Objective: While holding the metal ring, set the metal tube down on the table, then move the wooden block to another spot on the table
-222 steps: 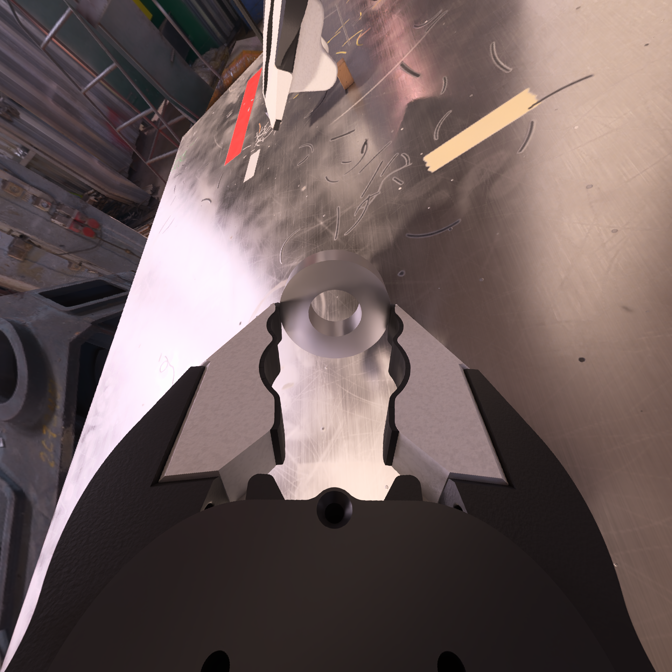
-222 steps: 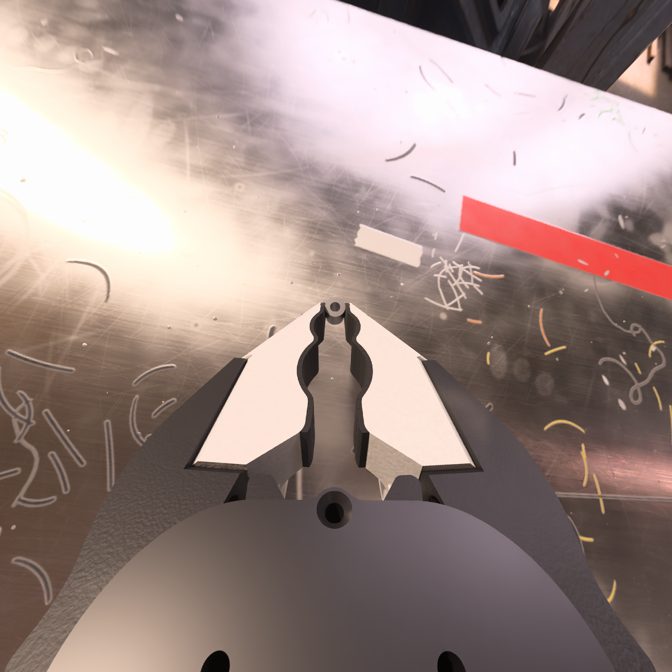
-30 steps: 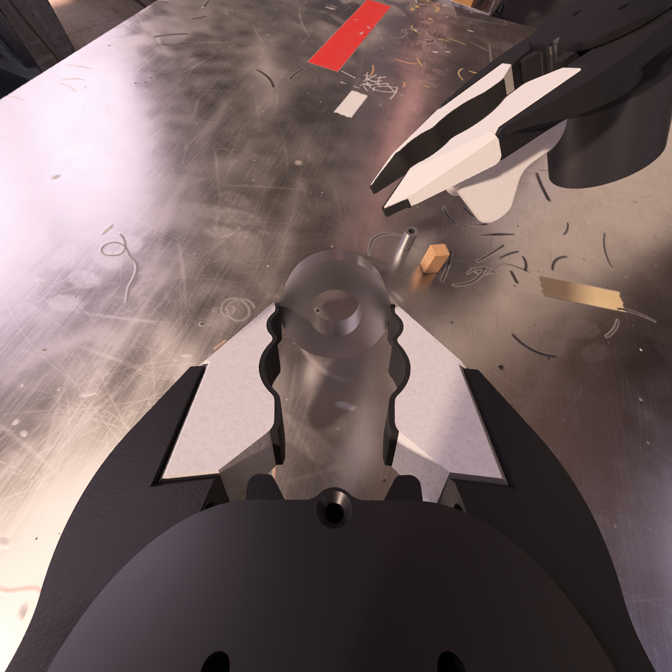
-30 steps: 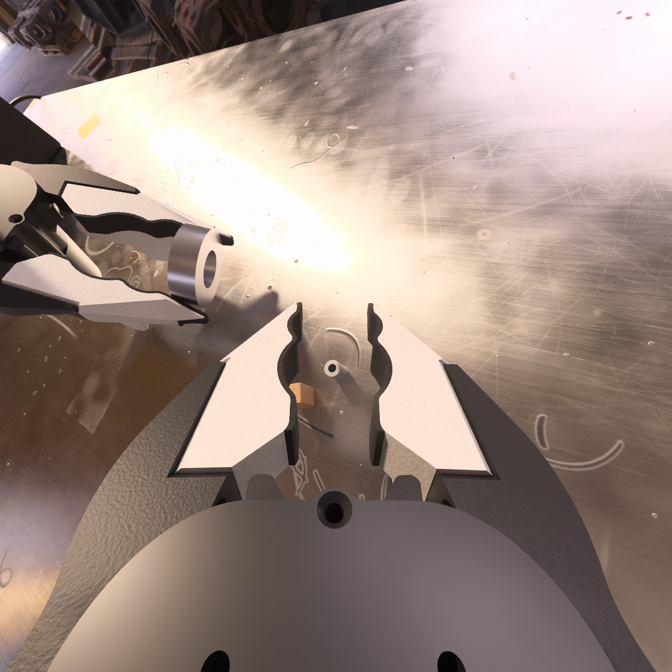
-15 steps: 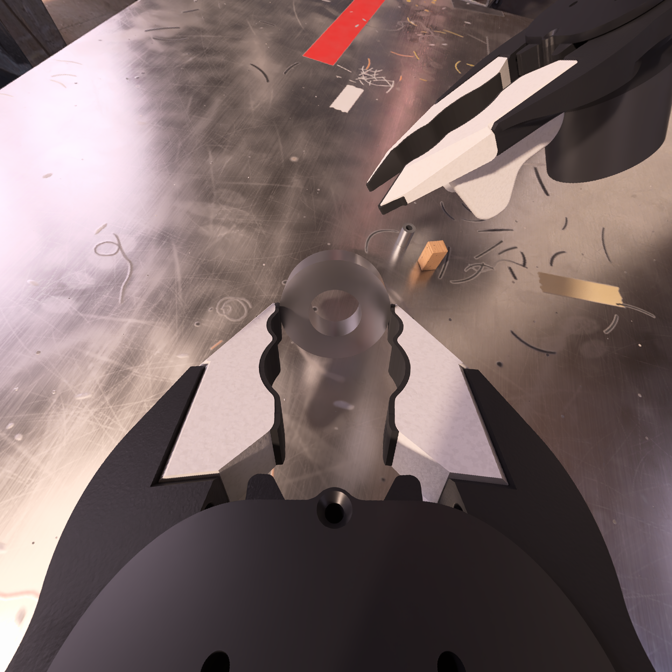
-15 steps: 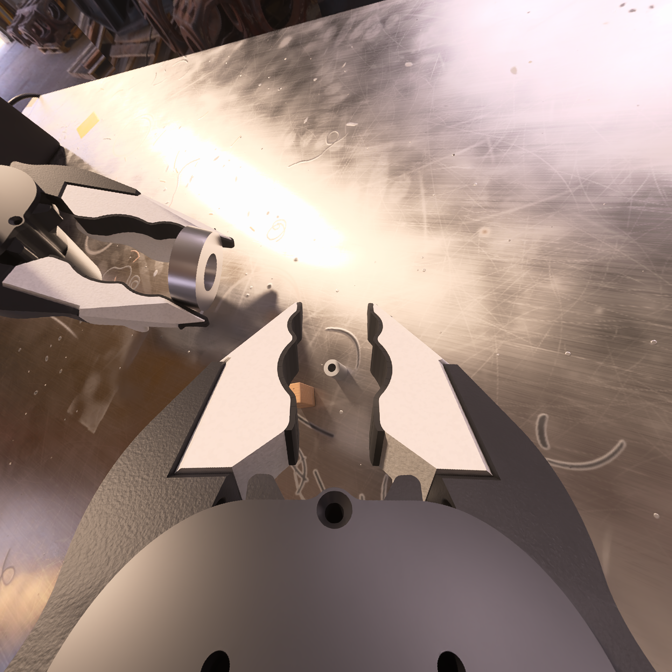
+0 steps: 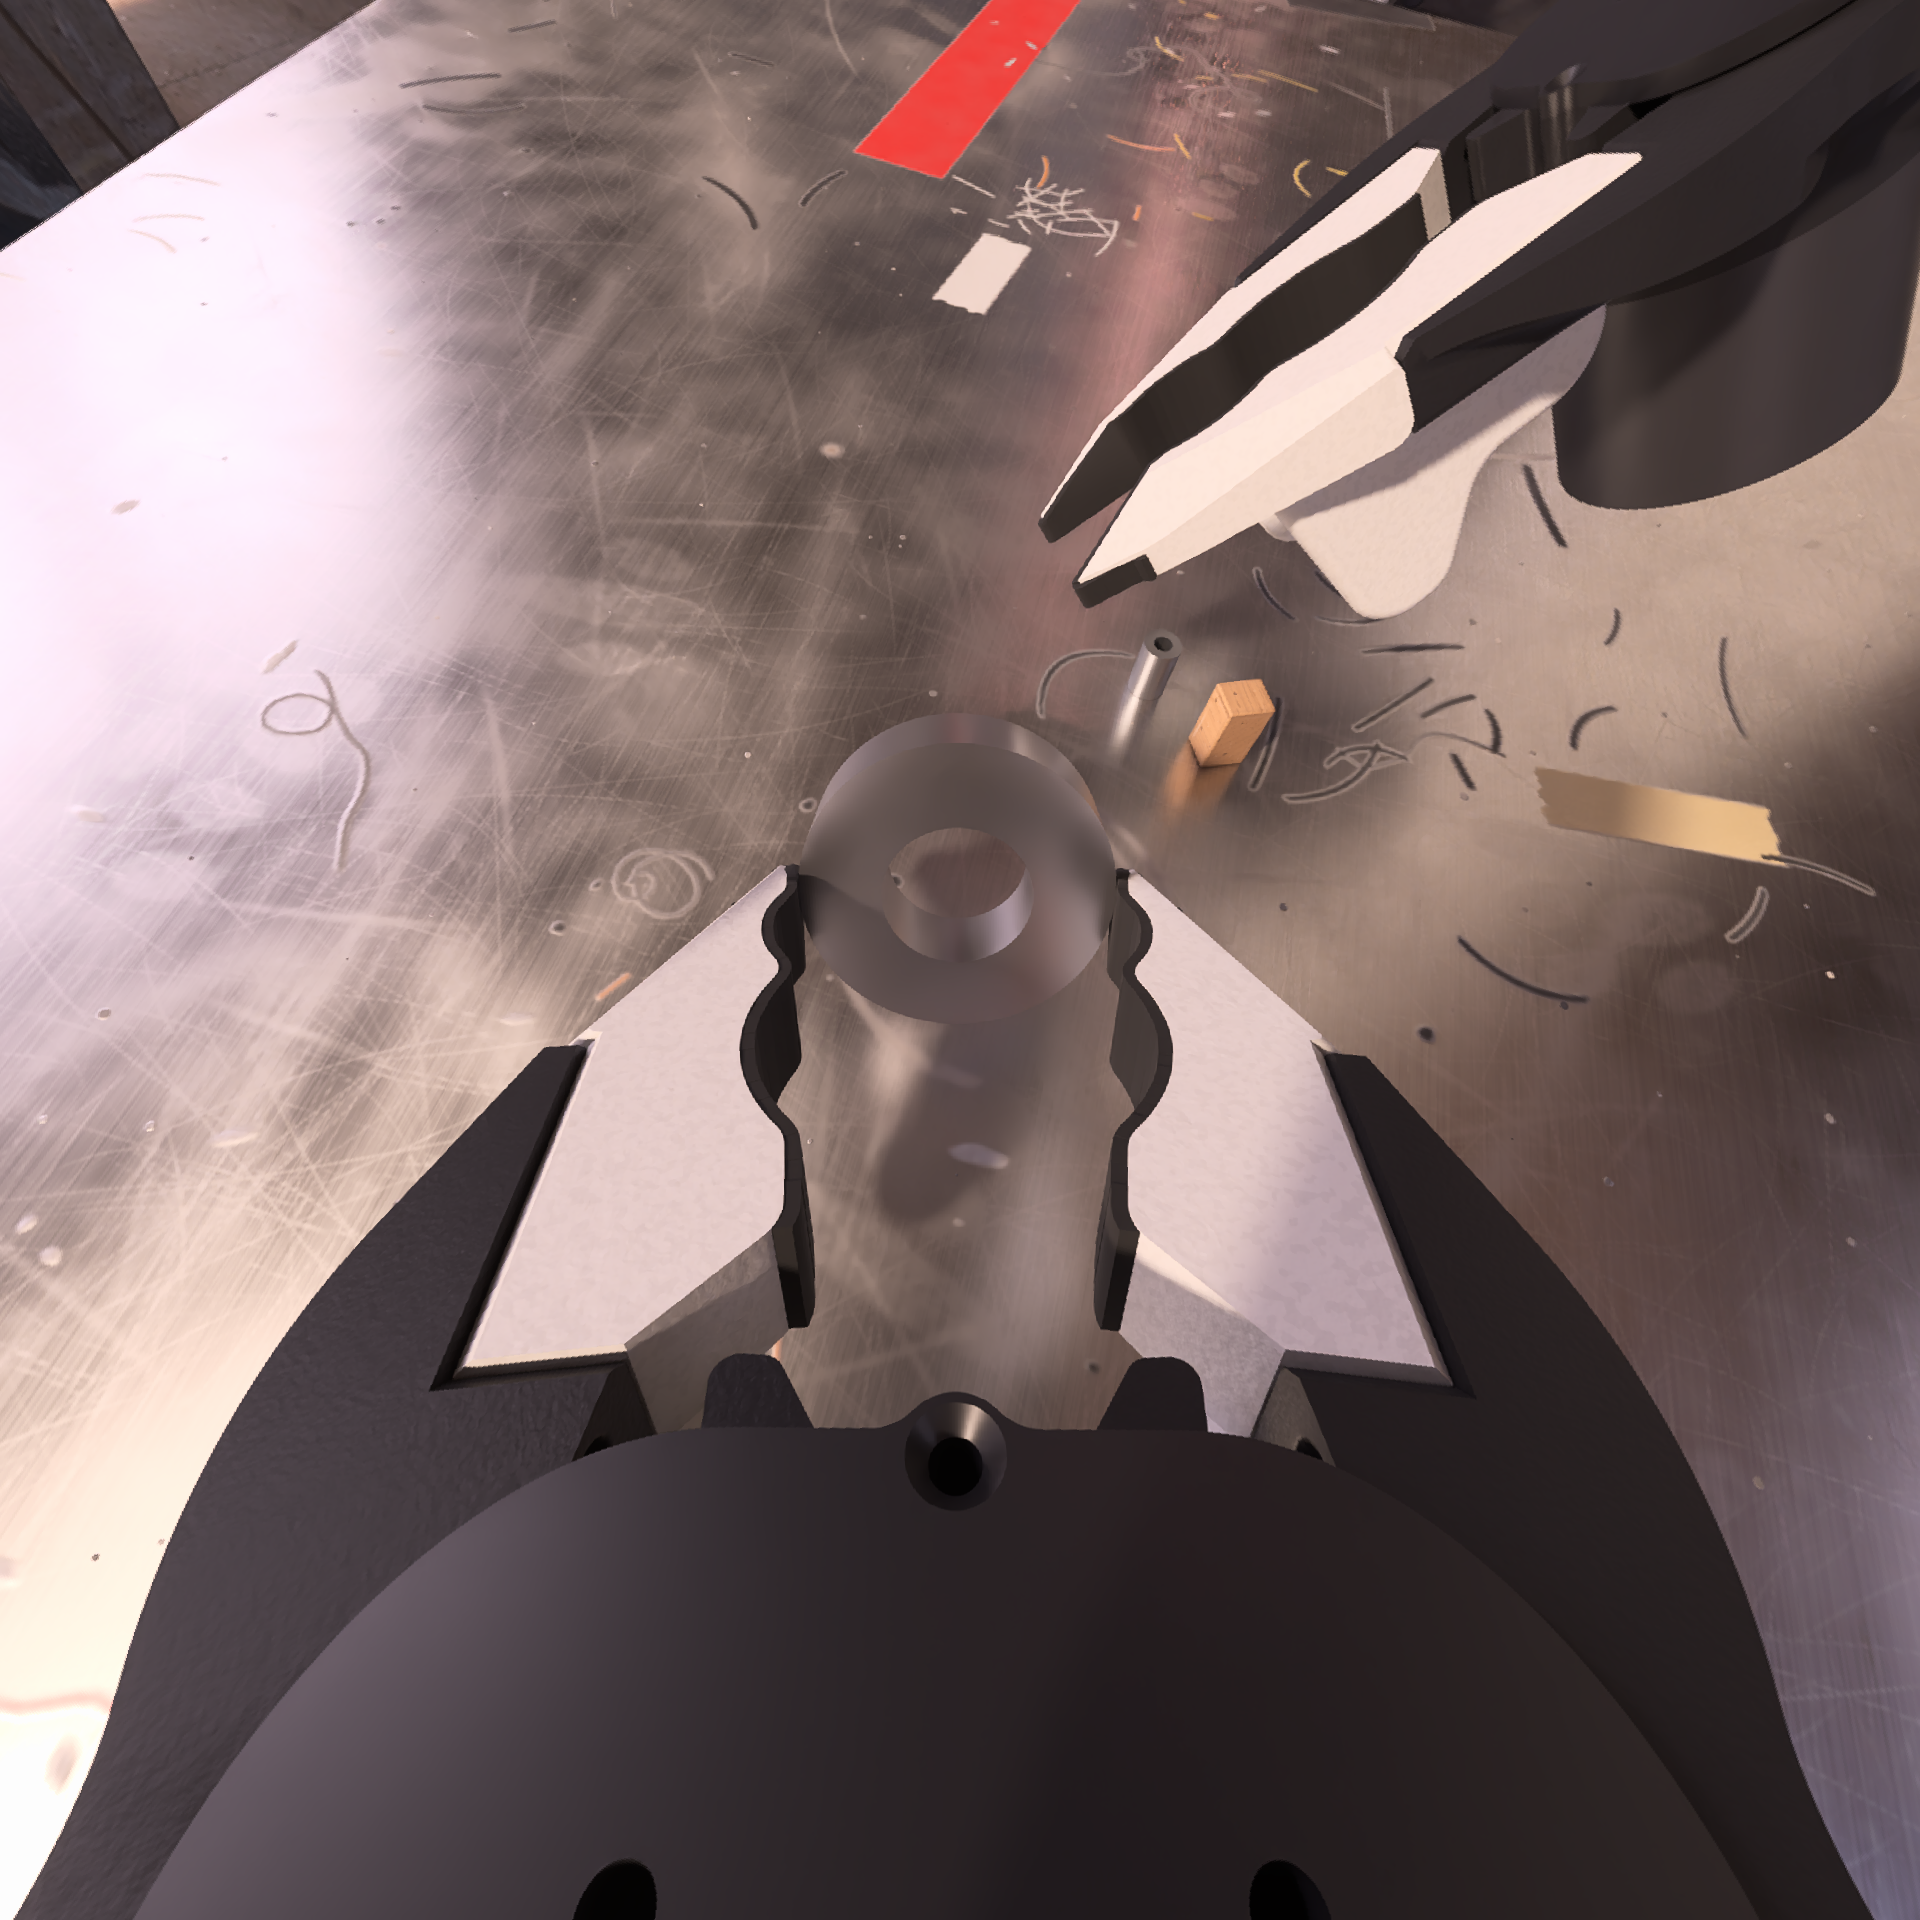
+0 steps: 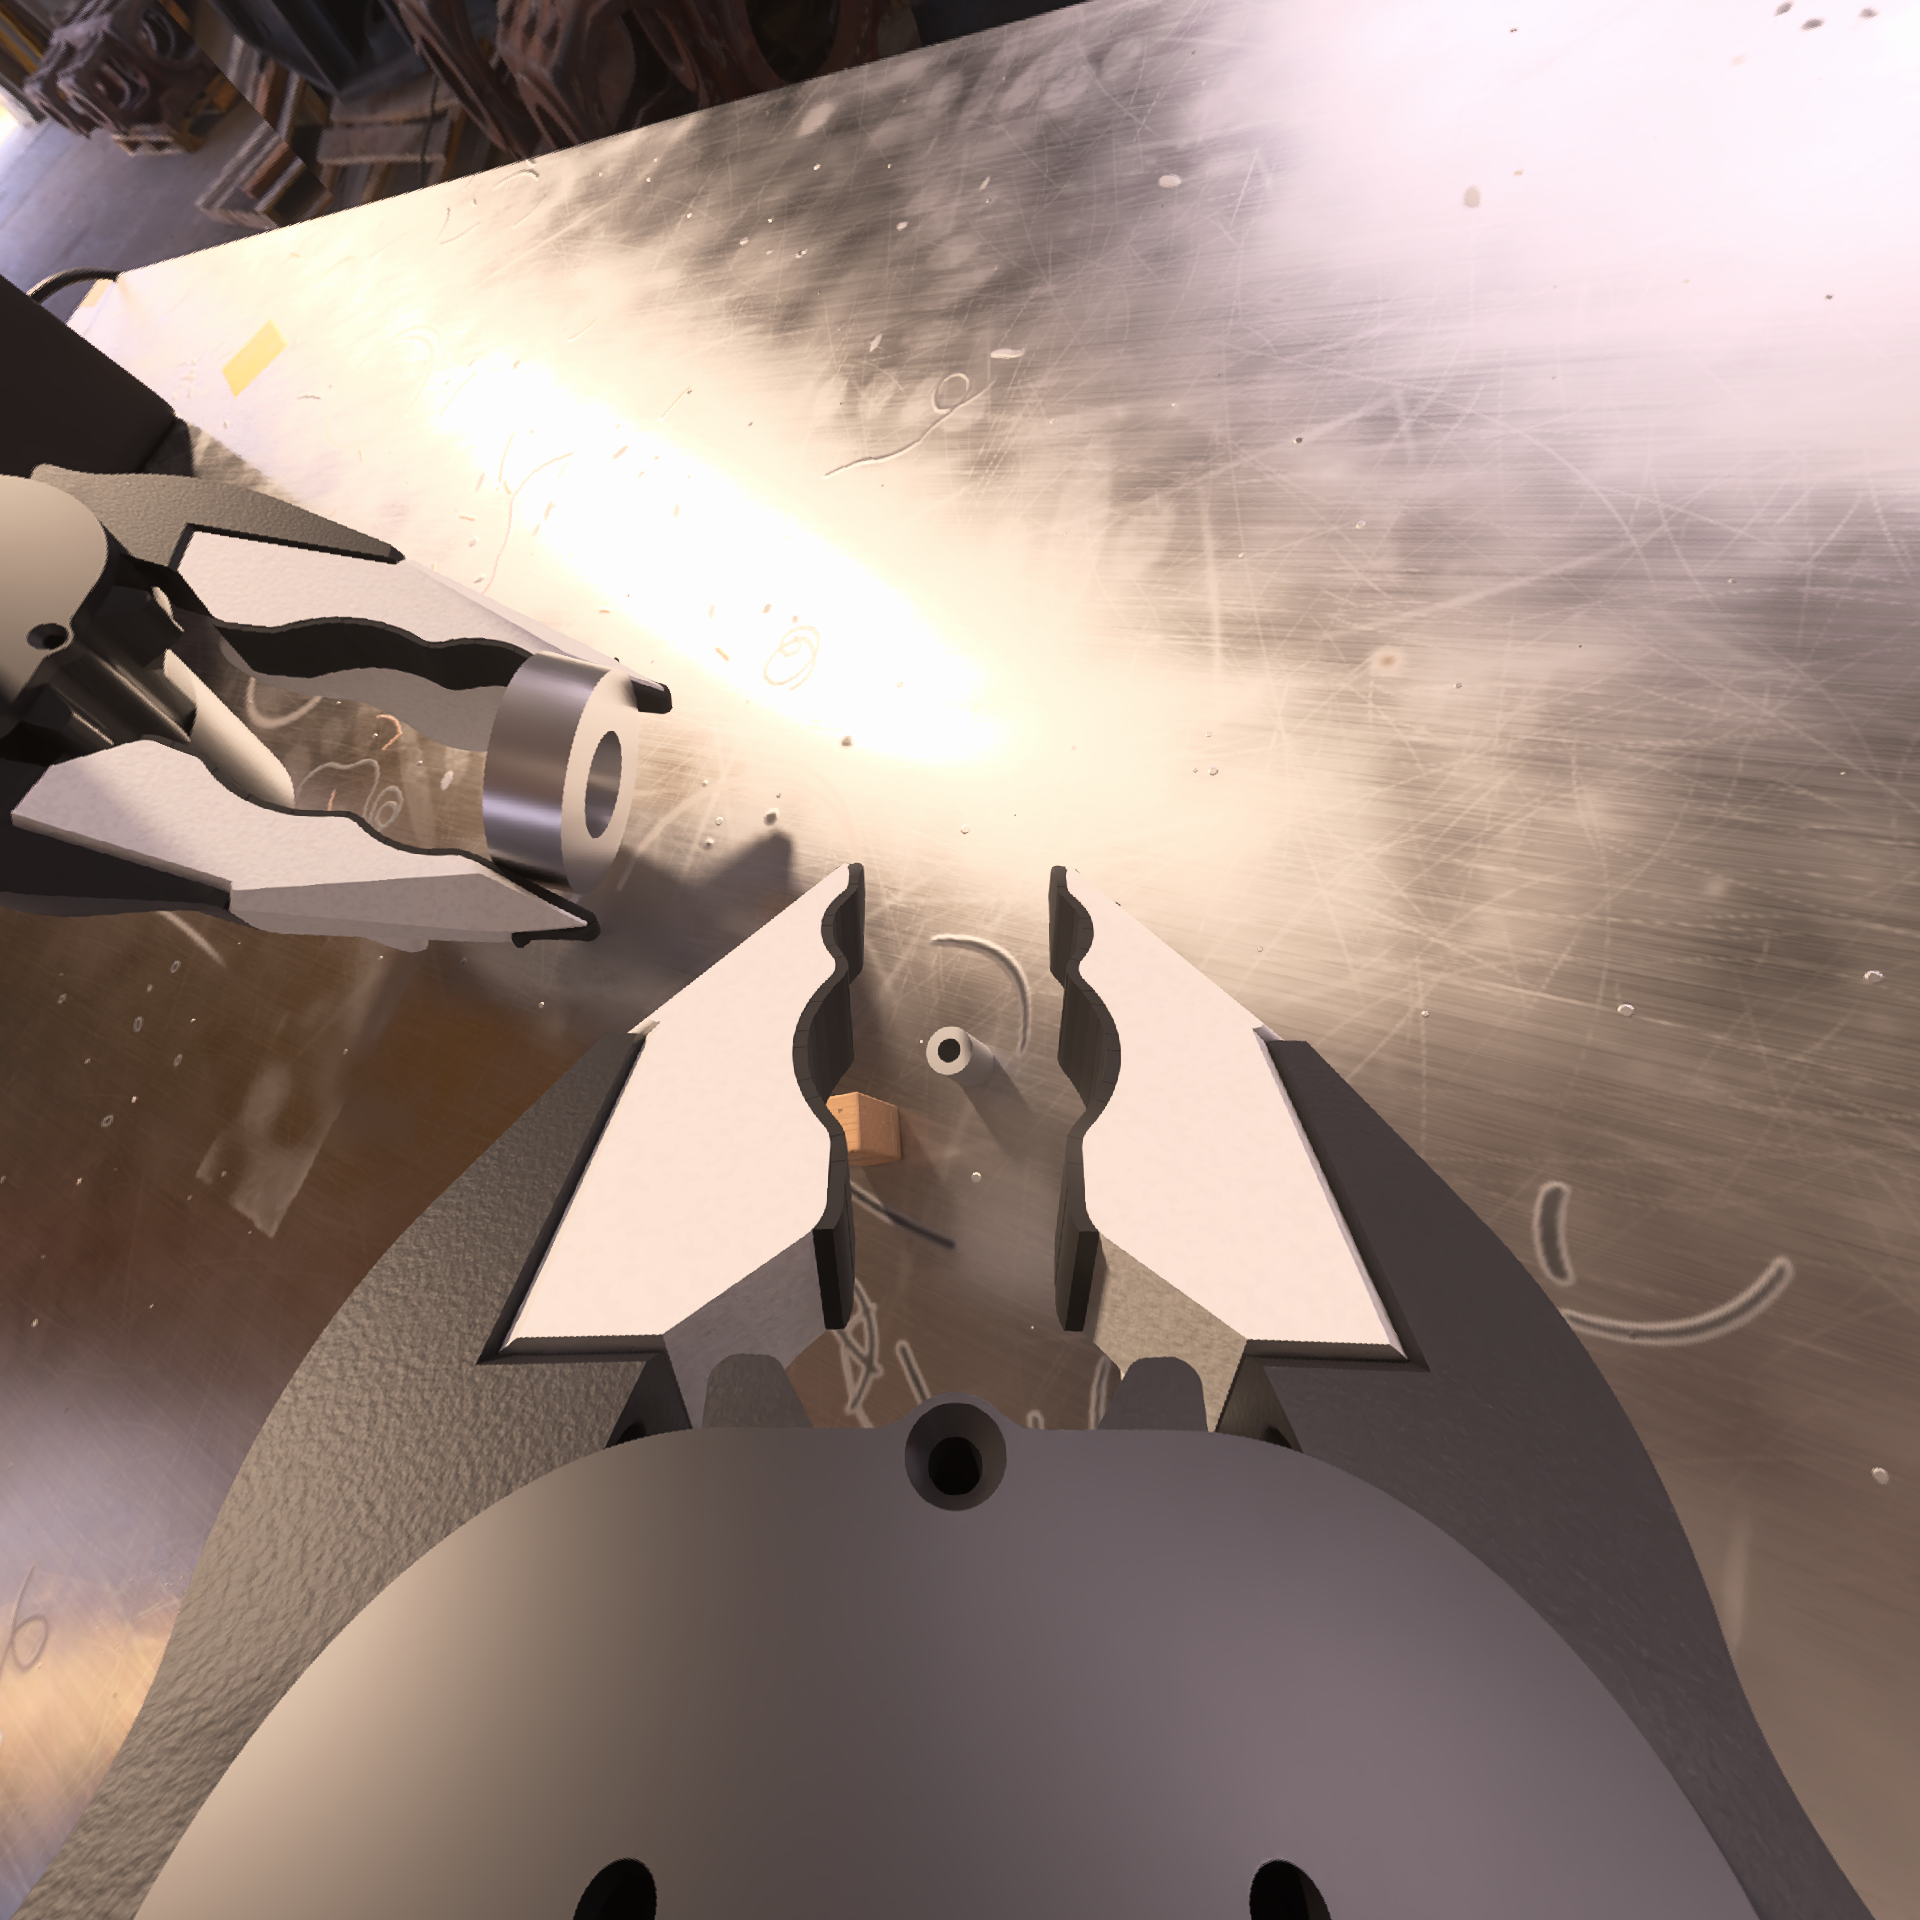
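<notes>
My left gripper (image 7: 954, 894) is shut on the thick metal ring (image 7: 883, 956) and holds it above the table. It also shows at the left of the right wrist view (image 8: 613, 810), with the ring (image 8: 540, 779) between its tips. The small metal tube (image 7: 1143, 686) stands upright on the table, with the wooden block (image 7: 1231, 720) just right of it. My right gripper (image 8: 954, 883) is open and empty, hovering above both. Between its fingers I see the tube (image 8: 961, 1058) and the block (image 8: 868, 1132), partly hidden by the left finger. The right gripper also shows in the left wrist view (image 7: 1081, 551).
The scratched metal table (image 7: 416, 623) bears a red strip (image 7: 966, 83), a white tape piece (image 7: 982, 272) and a tan tape piece (image 7: 1652, 816). Metal shavings lie scattered about. The table's far edge (image 8: 520, 156) meets dark machinery behind it.
Long ago the right gripper held the tube; now it is open and the tube stands on the table. Over the last second the left view has shifted slightly; the right gripper has barely moved.
</notes>
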`<state>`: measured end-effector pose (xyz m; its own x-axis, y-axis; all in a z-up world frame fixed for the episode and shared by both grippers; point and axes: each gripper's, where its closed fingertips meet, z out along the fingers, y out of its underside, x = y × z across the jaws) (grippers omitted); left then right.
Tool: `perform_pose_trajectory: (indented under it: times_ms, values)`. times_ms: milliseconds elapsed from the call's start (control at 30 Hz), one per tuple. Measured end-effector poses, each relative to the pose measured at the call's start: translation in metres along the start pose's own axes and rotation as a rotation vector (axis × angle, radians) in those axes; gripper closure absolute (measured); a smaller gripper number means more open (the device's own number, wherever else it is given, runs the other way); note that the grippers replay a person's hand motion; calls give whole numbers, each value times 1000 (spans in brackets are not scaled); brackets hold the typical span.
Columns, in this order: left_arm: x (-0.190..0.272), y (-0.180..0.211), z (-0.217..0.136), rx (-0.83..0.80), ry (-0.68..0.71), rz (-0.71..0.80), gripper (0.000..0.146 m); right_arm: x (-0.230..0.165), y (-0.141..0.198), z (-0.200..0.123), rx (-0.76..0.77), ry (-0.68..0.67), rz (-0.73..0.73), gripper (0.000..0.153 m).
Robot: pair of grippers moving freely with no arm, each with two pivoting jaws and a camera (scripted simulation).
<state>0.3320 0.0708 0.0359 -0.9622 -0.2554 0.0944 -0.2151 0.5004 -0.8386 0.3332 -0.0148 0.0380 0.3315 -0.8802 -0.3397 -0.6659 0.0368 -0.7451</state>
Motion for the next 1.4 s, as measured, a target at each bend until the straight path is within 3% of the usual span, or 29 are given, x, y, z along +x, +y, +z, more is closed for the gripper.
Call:
perform_pose_trajectory:
  times_ms: [1400]
  values:
    - [1, 1, 1, -10, 2, 11, 87, 0, 1, 0, -5, -11, 10, 117]
